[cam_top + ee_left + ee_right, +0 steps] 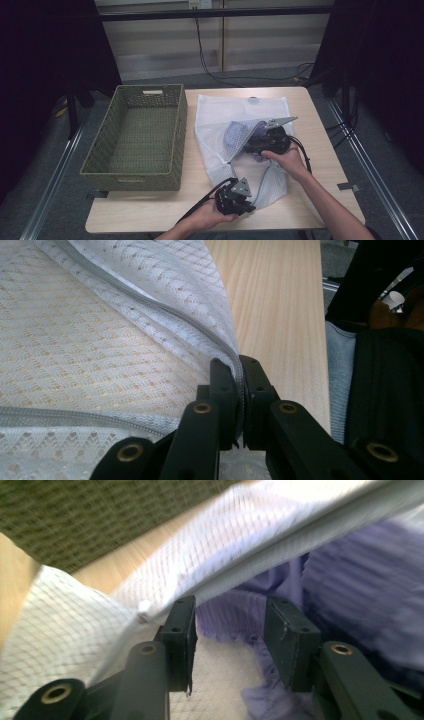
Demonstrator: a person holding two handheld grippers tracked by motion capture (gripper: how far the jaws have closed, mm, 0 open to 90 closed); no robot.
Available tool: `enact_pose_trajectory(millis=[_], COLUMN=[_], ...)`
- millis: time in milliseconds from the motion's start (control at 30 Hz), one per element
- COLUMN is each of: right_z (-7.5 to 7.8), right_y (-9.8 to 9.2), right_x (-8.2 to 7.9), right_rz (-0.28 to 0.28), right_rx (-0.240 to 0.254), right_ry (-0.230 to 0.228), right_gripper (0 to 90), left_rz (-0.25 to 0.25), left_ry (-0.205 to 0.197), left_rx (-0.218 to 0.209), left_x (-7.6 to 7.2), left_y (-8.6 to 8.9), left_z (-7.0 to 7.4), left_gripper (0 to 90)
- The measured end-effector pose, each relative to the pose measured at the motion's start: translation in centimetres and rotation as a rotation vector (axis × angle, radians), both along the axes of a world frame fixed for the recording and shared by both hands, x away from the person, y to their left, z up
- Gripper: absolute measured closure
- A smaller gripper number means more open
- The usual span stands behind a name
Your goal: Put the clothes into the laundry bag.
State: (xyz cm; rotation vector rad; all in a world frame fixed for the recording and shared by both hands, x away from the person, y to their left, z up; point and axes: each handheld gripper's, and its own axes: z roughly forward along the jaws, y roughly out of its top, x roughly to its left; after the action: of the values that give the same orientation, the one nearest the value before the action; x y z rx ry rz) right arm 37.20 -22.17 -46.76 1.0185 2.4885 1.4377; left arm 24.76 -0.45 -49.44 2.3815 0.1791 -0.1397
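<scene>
A white mesh laundry bag (220, 112) lies on the wooden table (325, 165), its mouth lifted open. A purple garment (239, 134) sits inside. My right gripper (256, 144) is at the bag's mouth; in the right gripper view it (230, 617) stands open, with the purple garment (350, 585) just beyond the jaws and the bag's raised edge (250, 565) across the top. My left gripper (246, 202) is at the bag's near corner. The left gripper view shows it (237, 365) shut on the bag's zipper edge (165, 315).
A woven olive basket (182, 130) stands on the table's left side, touching the bag's left edge, and appears blurred in the right gripper view (100, 515). Bare wood (280, 300) runs along the bag's right side. Cables trail on the floor behind the table.
</scene>
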Motion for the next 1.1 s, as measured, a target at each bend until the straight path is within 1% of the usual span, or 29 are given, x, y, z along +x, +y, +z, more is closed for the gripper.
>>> enact_pose_trajectory(millis=[33, 67, 200, 233, 267, 300, 367, 433, 500, 533, 600, 667, 700, 733, 800, 833, 867, 900, 933, 967, 1033, 1067, 1100], right_z=[0.4, 0.8, 2.5, 2.9, 3.1, 3.5, 3.9, 4.1, 4.1, 4.1, 4.0, 3.8, 3.5, 3.4, 2.9, 2.7, 2.6, 2.5, 2.5, 2.5, 2.6, 2.8, 3.1], right_y=[-0.3, -0.5, -1.9, -2.3, -2.6, -3.1, -3.8, -4.4, -5.1, -5.3, -5.8, -6.0, -5.9, -5.9, -5.7, -5.5, -5.3, -5.0, -4.8, -4.4, -4.0, -3.9, -3.9], right_x=[-0.1, -0.2, -0.5, -0.5, -0.5, -0.4, -0.3, -0.2, 0.0, 0.1, 0.4, 0.7, 0.9, 1.0, 1.4, 1.7, 1.8, 1.8, 1.8, 1.8, 1.6, 1.5, 1.3], right_rz=[0.002, -0.002, -0.026, -0.038, -0.046, -0.056, -0.083, -0.103, -0.136, -0.139, -0.159, -0.167, -0.166, -0.169, -0.165, -0.176, -0.177, -0.181, -0.185, -0.187, -0.186, -0.189, -0.192], right_rx=[0.019, 0.031, 0.073, 0.086, 0.095, 0.111, 0.120, 0.124, 0.124, 0.130, 0.119, 0.122, 0.121, 0.107, 0.082, 0.068, 0.067, 0.060, 0.054, 0.044, 0.026, 0.031, 0.043], right_ry=[-0.009, -0.018, -0.064, -0.074, -0.084, -0.095, -0.115, -0.120, -0.129, -0.129, -0.138, -0.131, -0.126, -0.122, -0.119, -0.118, -0.121, -0.135, -0.137, -0.137, -0.156, -0.168, -0.174], right_gripper=[55.7, 55.6, 55.7, 55.9, 56.1, 56.3, 56.4, 53.9, 52.5, 52.1, 50.7, 50.0, 50.4, 50.7, 52.0, 52.3, 53.5, 56.7, 59.1, 63.9, 74.5, 81.4, 85.1], left_rz=[0.000, 0.009, 0.005, 0.008, 0.004, 0.005, 0.003, 0.005, 0.002, 0.001, 0.003, 0.006, -0.005, 0.006, 0.005, 0.008, 0.007, 0.002, 0.008, 0.007, 0.005, 0.005, 0.006], left_ry=[0.000, 0.001, -0.001, 0.000, -0.022, -0.001, 0.000, 0.000, 0.001, 0.000, 0.000, 0.001, -0.001, 0.004, 0.004, 0.007, 0.006, 0.003, -0.023, -0.002, -0.005, -0.005, -0.006], left_rx=[-0.006, -0.026, -0.025, -0.033, 0.021, -0.030, -0.030, -0.031, -0.031, -0.019, -0.022, -0.025, 0.000, -0.032, -0.032, -0.032, -0.028, -0.013, 0.021, -0.027, -0.023, -0.023, -0.023], left_x=[0.0, -0.1, -0.1, -0.1, -0.1, -0.1, -0.1, -0.1, -0.1, 0.0, -0.1, -0.1, 0.0, 0.0, 0.0, 0.0, 0.0, 0.0, 0.0, -0.1, -0.1, -0.1, -0.1], left_y=[0.0, -0.1, -0.1, -0.1, 0.0, -0.1, -0.1, -0.1, -0.1, -0.1, -0.1, -0.1, 0.0, -0.1, -0.1, -0.1, -0.1, -0.1, 0.0, -0.1, -0.1, -0.1, -0.1], left_z=[0.0, -0.2, -0.2, -0.2, 0.1, -0.2, -0.2, -0.2, -0.2, -0.1, -0.2, -0.2, 0.0, -0.2, -0.2, -0.2, -0.2, -0.1, 0.1, -0.2, -0.2, -0.2, -0.2], left_gripper=[86.3, 86.3, 86.2, 86.2, 86.1, 86.1, 86.1, 86.0, 85.9, 85.8, 85.8, 85.8, 85.8, 85.8, 85.8, 85.8, 85.8, 85.8, 85.8, 85.8, 85.8, 85.7, 85.7])
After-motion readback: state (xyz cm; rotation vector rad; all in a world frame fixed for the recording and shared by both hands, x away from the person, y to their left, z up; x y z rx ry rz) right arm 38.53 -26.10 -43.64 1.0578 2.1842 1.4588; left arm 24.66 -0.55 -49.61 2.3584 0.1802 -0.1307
